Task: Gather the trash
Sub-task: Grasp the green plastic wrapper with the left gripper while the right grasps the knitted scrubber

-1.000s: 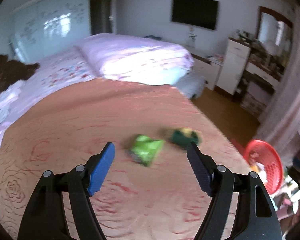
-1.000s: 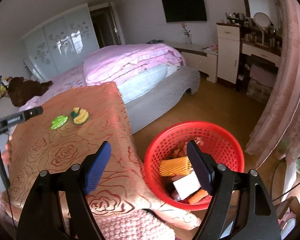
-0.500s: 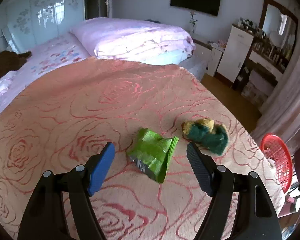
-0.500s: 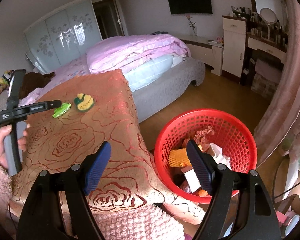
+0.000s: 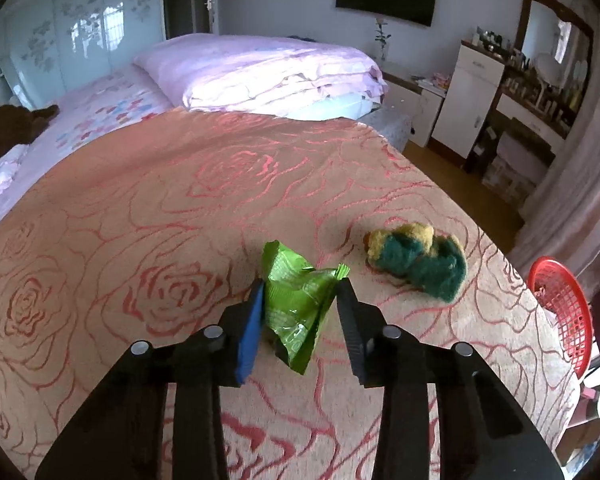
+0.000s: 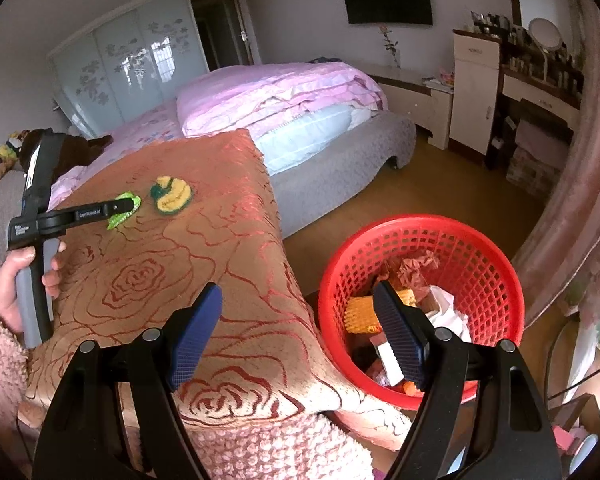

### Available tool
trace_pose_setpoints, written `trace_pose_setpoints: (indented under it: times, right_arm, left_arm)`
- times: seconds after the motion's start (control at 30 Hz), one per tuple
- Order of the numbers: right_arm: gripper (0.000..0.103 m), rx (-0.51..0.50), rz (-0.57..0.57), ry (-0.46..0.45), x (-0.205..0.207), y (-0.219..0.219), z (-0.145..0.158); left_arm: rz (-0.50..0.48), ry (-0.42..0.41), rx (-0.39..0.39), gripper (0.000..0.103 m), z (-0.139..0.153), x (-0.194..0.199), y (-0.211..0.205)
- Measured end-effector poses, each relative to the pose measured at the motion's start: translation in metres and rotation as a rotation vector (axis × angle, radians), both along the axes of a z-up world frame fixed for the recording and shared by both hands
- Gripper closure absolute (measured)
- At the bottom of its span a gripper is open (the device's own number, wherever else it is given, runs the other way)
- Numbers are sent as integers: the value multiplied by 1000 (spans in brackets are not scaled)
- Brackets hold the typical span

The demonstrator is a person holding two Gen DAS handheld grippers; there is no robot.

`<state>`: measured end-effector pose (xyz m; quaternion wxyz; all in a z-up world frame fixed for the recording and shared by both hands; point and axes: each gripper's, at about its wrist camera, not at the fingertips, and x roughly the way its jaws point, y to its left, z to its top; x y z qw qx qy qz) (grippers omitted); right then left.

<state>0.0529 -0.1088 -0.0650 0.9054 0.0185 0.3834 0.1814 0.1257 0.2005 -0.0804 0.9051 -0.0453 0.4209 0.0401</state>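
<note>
My left gripper (image 5: 300, 312) is shut on a crumpled green wrapper (image 5: 298, 300) on the rose-patterned cloth (image 5: 140, 240); the wrapper is pinched between the two pads. A green and yellow sponge (image 5: 418, 258) lies to its right. In the right wrist view the left gripper (image 6: 118, 208) is seen on the wrapper (image 6: 124, 210), with the sponge (image 6: 171, 194) beside it. My right gripper (image 6: 296, 332) is open and empty, held over the cloth's near corner next to the red basket (image 6: 424, 236), which holds several pieces of trash.
The red basket (image 5: 560, 304) stands on the floor past the cloth's right edge. A bed with pink bedding (image 6: 280, 92) lies behind. A white cabinet and dresser (image 6: 476, 84) stand at the right wall. A curtain (image 6: 572, 200) hangs near the basket.
My left gripper moved forward onto the green wrapper and closed from wide open to shut on it. My right gripper shifted slightly and stayed open.
</note>
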Motion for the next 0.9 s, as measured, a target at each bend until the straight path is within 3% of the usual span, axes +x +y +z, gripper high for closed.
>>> trace_pose_setpoints:
  times: [0.4, 0.9]
  right_arm:
    - [28, -45, 151, -65, 32, 84, 9]
    - [28, -131, 279, -47, 92, 178, -5]
  left_arm:
    - [138, -23, 47, 70, 5, -62, 6]
    - [175, -2, 51, 70, 4, -65, 10]
